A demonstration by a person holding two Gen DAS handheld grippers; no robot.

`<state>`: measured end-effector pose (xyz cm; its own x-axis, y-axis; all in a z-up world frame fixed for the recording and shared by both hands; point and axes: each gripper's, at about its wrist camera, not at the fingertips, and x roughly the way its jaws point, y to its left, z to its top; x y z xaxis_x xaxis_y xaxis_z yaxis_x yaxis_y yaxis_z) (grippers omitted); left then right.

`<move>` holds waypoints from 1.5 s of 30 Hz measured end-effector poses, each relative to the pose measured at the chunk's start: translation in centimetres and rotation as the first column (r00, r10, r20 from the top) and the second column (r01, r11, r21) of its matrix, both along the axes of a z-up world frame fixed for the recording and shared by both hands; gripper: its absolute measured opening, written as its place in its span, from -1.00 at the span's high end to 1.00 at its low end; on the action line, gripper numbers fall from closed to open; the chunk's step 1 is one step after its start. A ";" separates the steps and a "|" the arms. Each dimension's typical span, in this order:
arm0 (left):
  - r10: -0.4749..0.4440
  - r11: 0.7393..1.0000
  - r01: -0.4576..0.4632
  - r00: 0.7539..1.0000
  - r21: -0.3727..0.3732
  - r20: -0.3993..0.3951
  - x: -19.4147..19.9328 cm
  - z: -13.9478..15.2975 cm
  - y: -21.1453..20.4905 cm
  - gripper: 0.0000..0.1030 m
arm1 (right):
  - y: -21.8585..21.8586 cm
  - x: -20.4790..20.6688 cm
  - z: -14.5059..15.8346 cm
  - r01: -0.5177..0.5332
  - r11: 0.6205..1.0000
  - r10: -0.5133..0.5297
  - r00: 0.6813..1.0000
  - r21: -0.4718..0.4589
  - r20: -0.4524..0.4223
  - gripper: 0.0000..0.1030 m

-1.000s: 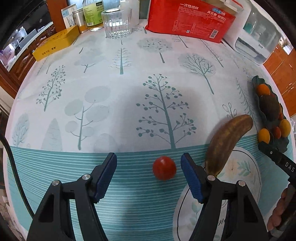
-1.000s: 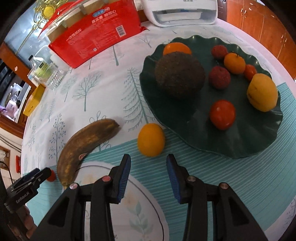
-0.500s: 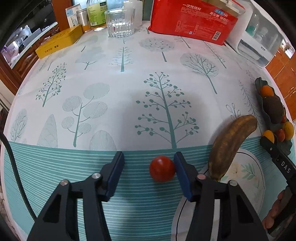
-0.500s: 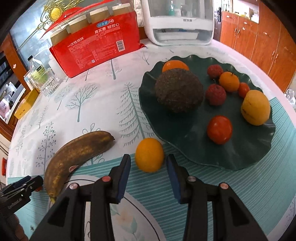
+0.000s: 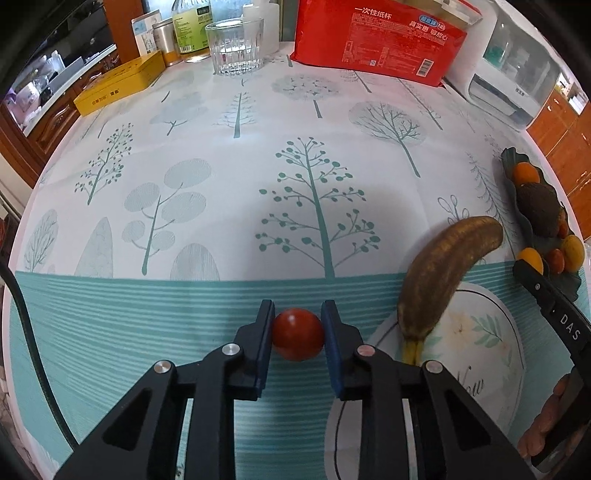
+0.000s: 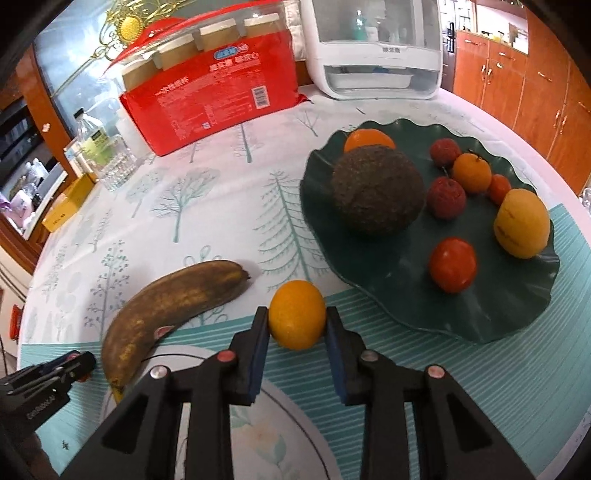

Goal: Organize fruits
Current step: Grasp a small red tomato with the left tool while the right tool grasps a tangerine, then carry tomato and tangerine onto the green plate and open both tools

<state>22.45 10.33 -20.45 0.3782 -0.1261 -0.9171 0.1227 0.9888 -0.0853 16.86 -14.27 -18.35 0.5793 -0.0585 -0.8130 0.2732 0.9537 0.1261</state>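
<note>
Your left gripper (image 5: 297, 334) is clamped on a small, glossy red tomato (image 5: 297, 334); it sits on the teal-striped band of the tablecloth (image 5: 236, 206), just left of a heavily browned banana (image 5: 445, 273). Your right gripper (image 6: 297, 325) is clamped on a smooth orange fruit (image 6: 297, 319), beside the wavy edge of the dark green plate (image 6: 399, 273); the plate holds 8 fruits, including 1 rough brown one (image 6: 376, 190). Legible writing: "DAS" on the right gripper's body in the left view; the red package (image 5: 376, 35) carries Chinese print, too small to read reliably; the yellow box (image 5: 118, 86) likewise.
</note>
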 end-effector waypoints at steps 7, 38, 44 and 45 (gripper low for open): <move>0.002 1.000 -0.002 1.000 -0.011 0.022 -1.7 2.2 -0.3 0.54 | 0.4 -1.5 1.7 -0.033 0.999 0.033 0.999 0.002 0.021 0.43; -0.225 0.972 0.234 0.957 -0.028 0.182 -7.0 17.2 -19.9 0.54 | -11.1 -8.3 15.1 -0.154 0.988 0.152 0.977 0.004 0.148 0.43; -0.226 0.973 0.228 0.944 0.017 0.241 -4.0 21.5 -25.1 0.53 | -13.6 -3.3 20.8 -0.297 0.951 0.307 0.942 -0.088 0.137 0.42; -0.221 0.975 0.224 0.945 0.017 0.243 -3.4 21.9 -25.8 0.53 | -13.9 -2.2 21.4 -0.321 0.942 0.332 0.934 -0.101 0.129 0.42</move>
<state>19.02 -15.51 1.47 0.5497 -0.2412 -0.7998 0.3574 0.9332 -0.0358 14.66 -28.20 3.07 0.6864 0.0941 -0.7211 -0.0703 0.9955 0.0630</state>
